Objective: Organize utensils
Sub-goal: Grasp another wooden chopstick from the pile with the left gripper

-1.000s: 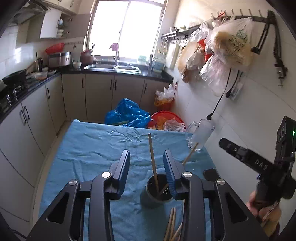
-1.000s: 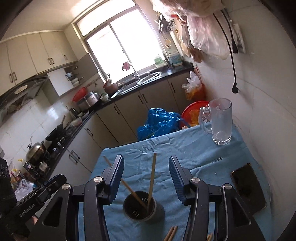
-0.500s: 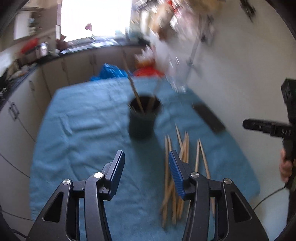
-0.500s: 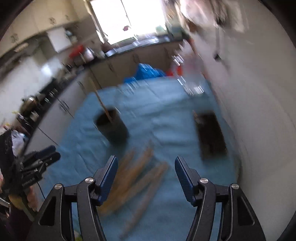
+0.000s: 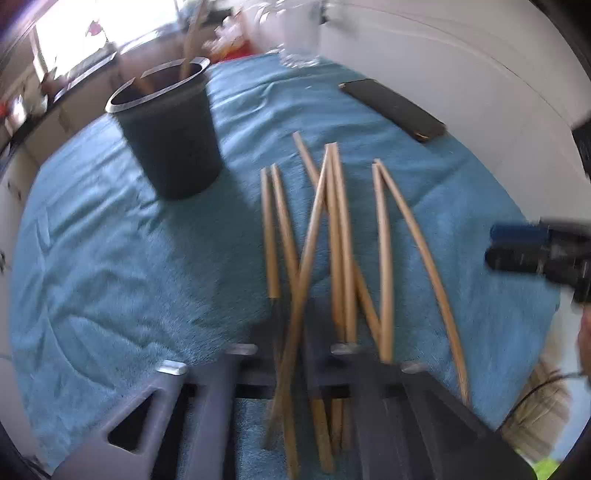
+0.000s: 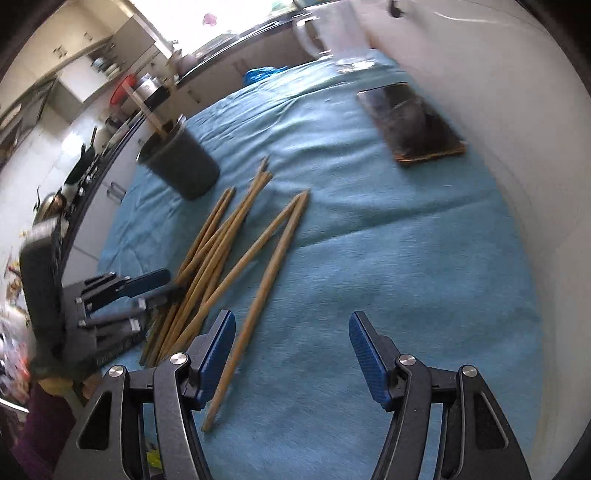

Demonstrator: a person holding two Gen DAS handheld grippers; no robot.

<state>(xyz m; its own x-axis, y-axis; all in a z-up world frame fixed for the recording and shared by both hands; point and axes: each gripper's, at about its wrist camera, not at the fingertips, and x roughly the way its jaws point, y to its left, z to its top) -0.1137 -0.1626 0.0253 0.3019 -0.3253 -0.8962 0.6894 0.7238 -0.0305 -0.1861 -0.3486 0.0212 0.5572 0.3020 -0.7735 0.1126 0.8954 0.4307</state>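
Left wrist view: a heap of loose wooden chopsticks (image 5: 382, 236) lies fanned and crossed on the fuzzy blue towel (image 5: 110, 277), lower centre of frame. They are just right of the dark round holder cup (image 5: 173, 140) at upper left.

- Cup stands upright and already has a couple of sticks in it. I judge it is the collecting point and the heap is what remains to be sorted.
- Black phone (image 5: 395, 107) lies flat at upper right, well apart from the heap. A clear glass mug (image 6: 343, 33) stands at the top edge of the right wrist view. Neither seems part of the job.

Left gripper (image 5: 293, 317):
- Pitched steeply down over the near ends of the heap, its body blurred at bottom centre.
- Jaws have just been closing and now stand together.
- One slanted chopstick (image 5: 314, 229), crossing over its neighbours, runs straight between the fingers. It looks pinched near its thick end. That end is probably chosen so the thin tip leads into the cup.
- Right wrist view agrees: its fingers meet at the end of the bundle, left edge of frame.

Right gripper (image 6: 291, 332):
- Angled down over the towel, lower centre of its own view.
- Jaws have been opening and stand wide, pads pressing on nothing.
- The outermost stick of the heap lies on the cloth just inside the left pad. It is likely the next pick, but not gripped.
- A hand holds the gripper's handle at the right edge of the left wrist view.
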